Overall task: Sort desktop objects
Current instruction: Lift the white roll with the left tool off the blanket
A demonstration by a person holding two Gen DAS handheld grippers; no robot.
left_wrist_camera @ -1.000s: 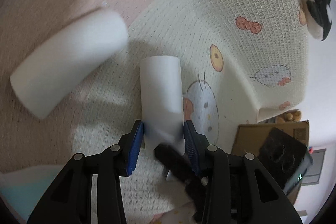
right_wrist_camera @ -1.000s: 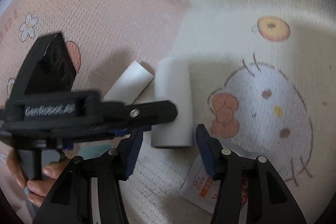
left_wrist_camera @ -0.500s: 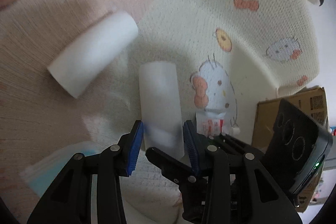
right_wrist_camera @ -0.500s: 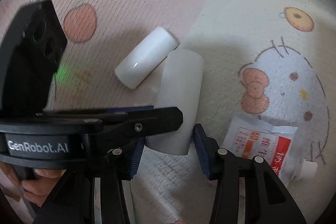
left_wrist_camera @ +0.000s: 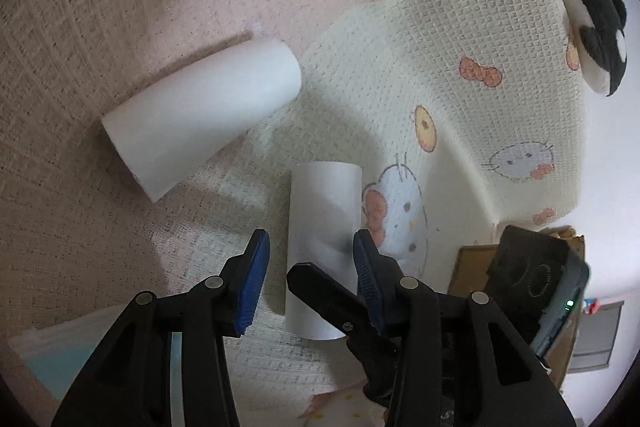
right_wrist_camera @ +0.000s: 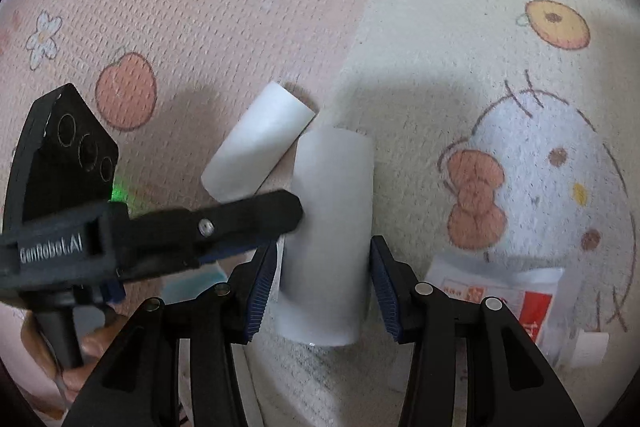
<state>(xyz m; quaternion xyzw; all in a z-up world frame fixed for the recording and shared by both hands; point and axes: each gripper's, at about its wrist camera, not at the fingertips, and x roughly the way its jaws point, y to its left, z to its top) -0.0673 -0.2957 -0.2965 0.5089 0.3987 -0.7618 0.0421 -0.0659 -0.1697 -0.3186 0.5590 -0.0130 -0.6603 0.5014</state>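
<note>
A smooth white paper tube (right_wrist_camera: 326,239) lies on the pink-and-cream cartoon-printed cloth (right_wrist_camera: 240,7), low in the middle of the right wrist view, clamped between the right gripper (right_wrist_camera: 324,285)'s blue pads. The left gripper (left_wrist_camera: 310,271) brackets the same tube, its jaws opening, with a gap at the left pad. It looks like a hand-over, so next the right one should lift the tube clear of the second white tube (right_wrist_camera: 258,145) beside it. A red-and-white sachet (right_wrist_camera: 516,301) is cut off at the lower right, and its print is unreadable.
</note>
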